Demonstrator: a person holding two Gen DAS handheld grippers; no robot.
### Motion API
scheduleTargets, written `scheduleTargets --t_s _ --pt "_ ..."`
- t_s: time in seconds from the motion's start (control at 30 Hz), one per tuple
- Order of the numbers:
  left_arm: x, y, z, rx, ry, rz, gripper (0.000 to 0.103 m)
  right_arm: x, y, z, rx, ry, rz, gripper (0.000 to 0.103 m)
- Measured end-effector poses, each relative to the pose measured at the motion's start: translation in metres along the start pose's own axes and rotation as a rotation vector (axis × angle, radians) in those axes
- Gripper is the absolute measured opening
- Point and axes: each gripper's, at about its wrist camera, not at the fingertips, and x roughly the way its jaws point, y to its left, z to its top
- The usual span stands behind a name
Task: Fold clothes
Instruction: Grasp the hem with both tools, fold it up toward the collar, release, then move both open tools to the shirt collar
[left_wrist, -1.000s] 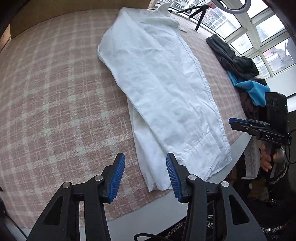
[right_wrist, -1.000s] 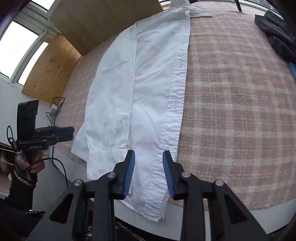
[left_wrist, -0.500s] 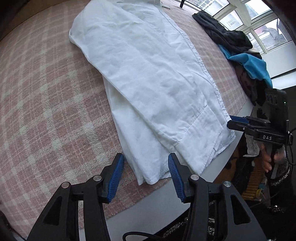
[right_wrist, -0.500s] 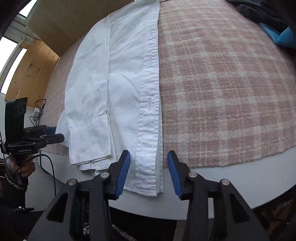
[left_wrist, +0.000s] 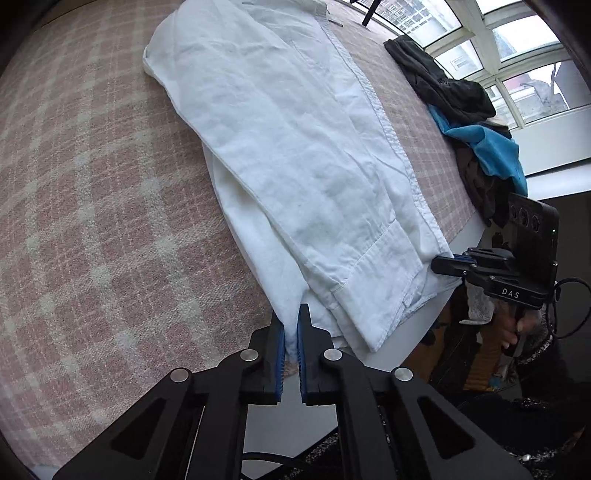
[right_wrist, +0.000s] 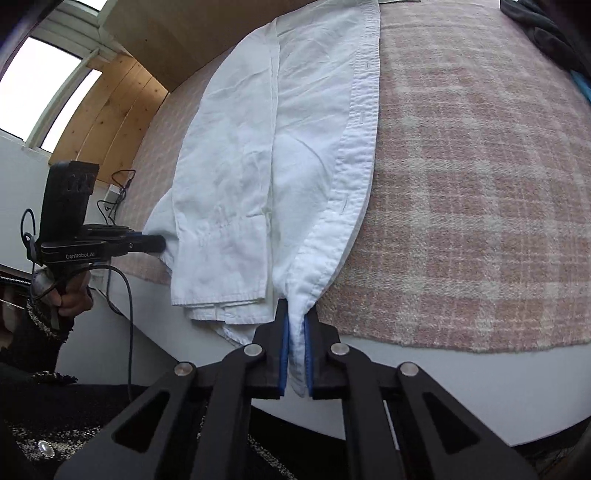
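Across the pink plaid woven cloth (left_wrist: 92, 206) lies our long white linen shirt (left_wrist: 295, 155), whose near hem corners our left gripper (left_wrist: 290, 345) and right gripper (right_wrist: 295, 354) pinch tightly.

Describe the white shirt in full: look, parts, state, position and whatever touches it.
The white shirt is a crinkled, linen-like button-up, folded lengthwise into a long narrow strip on the pink plaid cloth. A sleeve with its cuff lies on top; the buttonhole placket runs along one side. Its hem end hangs slightly over the table edge. The left gripper and right gripper are each shut on a hem corner.
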Motion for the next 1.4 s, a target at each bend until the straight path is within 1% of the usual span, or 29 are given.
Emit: scheduleTargets --t_s 0.13,0.3,0.4,0.5,0.53,0.63,0.67,0.7,0.73,0.77,0.8,0.83,0.87,0.9,0.93,0.97,1.03,1.07,1.13,1.17,1.23,1.3,1.4 --pt "-0.028 -0.004 0.011 -0.020 -0.075 -0.060 0.004 -0.028 0.001 0.017 0.033 -0.075 0.108 0.006" --pt "-0.050 0.001 0.054 -0.021 -0.144 -0.071 0.004 -0.055 0.004 0.056 0.065 -0.164 0.213 0.006" --pt "-0.063 0.004 0.081 -0.021 -0.185 -0.075 0.004 -0.064 -0.004 0.090 0.077 -0.206 0.245 0.006" --pt "-0.076 0.007 0.109 -0.020 -0.226 -0.079 0.004 -0.055 -0.012 0.132 0.096 -0.227 0.250 0.006" --pt "-0.075 0.011 0.118 -0.028 -0.223 -0.075 0.004 -0.051 -0.017 0.146 0.103 -0.224 0.243 0.006" --pt "-0.063 0.027 0.147 -0.059 -0.195 -0.057 0.005 -0.027 -0.040 0.191 0.148 -0.180 0.208 0.006" --pt "-0.059 0.033 0.157 -0.069 -0.185 -0.051 0.007 -0.016 -0.049 0.206 0.173 -0.139 0.200 0.011" --pt "-0.055 0.038 0.166 -0.079 -0.176 -0.045 0.007 -0.005 -0.059 0.222 0.208 -0.093 0.198 0.012" --pt "-0.051 0.044 0.176 -0.090 -0.167 -0.039 0.007 0.002 -0.068 0.234 0.248 -0.066 0.199 0.014" --pt "-0.047 0.049 0.185 -0.100 -0.157 -0.033 0.008 0.004 -0.073 0.244 0.272 -0.059 0.203 0.017" --pt "-0.043 0.055 0.195 -0.110 -0.148 -0.027 0.008 0.005 -0.078 0.253 0.292 -0.055 0.207 0.023" --pt "-0.039 0.060 0.205 -0.121 -0.138 -0.021 0.010 0.003 -0.079 0.261 0.288 -0.061 0.222 0.027" --pt "-0.035 0.066 0.214 -0.131 -0.129 -0.015 0.018 -0.002 -0.078 0.265 0.275 -0.077 0.215 0.035" --pt "-0.040 0.067 0.218 -0.130 -0.147 -0.001 0.023 -0.008 -0.078 0.269 0.262 -0.094 0.203 0.043" --pt "-0.050 0.067 0.219 -0.127 -0.178 0.012 0.035 -0.014 -0.077 0.272 0.249 -0.112 0.190 0.045" --pt "-0.060 0.068 0.219 -0.133 -0.208 0.010 0.044 -0.019 -0.075 0.273 0.234 -0.125 0.162 0.045" --pt "-0.083 0.069 0.215 -0.134 -0.269 -0.036 0.045 -0.030 -0.071 0.272 0.210 -0.159 0.100 0.045" --pt "-0.093 0.067 0.211 -0.124 -0.301 -0.036 0.045 -0.035 -0.064 0.270 0.176 -0.187 0.066 0.045" --pt "-0.103 0.060 0.200 -0.086 -0.328 -0.008 0.045 -0.041 -0.042 0.263 0.062 -0.214 0.045 0.045" --pt "-0.101 0.057 0.194 -0.074 -0.316 0.001 0.047 -0.035 -0.029 0.260 0.007 -0.195 0.039 0.045" --pt "-0.088 0.052 0.183 -0.066 -0.269 0.010 0.047 -0.017 -0.004 0.257 -0.100 -0.143 0.027 0.045" --pt "-0.069 0.051 0.174 -0.076 -0.218 0.015 0.046 0.011 0.024 0.252 -0.215 -0.078 0.018 0.044" --pt "-0.044 0.055 0.165 -0.096 -0.169 0.044 0.044 0.062 0.062 0.248 -0.369 0.026 -0.018 0.041"
